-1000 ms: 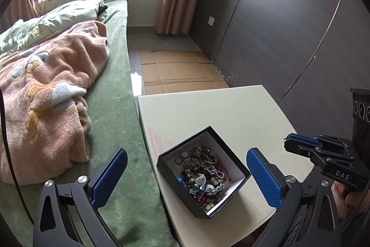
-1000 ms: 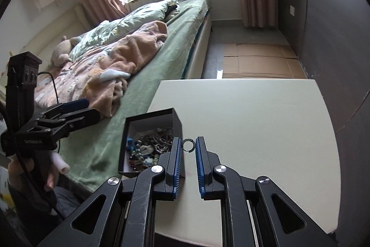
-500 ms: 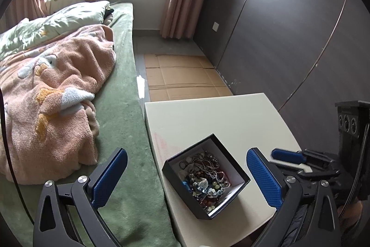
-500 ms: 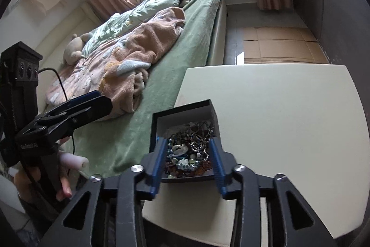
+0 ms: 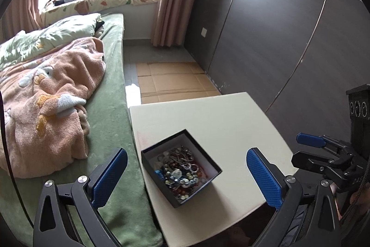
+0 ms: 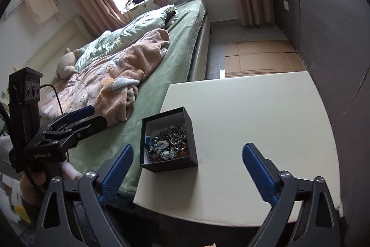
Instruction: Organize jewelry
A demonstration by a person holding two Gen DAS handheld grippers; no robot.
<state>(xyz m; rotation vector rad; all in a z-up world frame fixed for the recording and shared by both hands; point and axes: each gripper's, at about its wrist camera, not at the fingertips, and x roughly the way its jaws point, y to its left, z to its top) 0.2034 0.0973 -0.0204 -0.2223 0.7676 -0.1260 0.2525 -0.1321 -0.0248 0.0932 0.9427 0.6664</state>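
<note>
Beside the cream table runs a green-sheeted bed with a rumpled peach blanket, its edge touching the table's left side; flattened cardboard covers the floor beyond, and a dark panelled wall closes the right. On the table's near-left part sits a black jewelry box, open-topped, holding a tangle of beaded necklaces and bracelets heaped toward its near side. The box stands close to the bed-side edge, while the tabletop to its right lies bare. The left gripper hangs before the box, jaws spread wide and holding nothing; the right gripper is likewise wide apart and unloaded.
</note>
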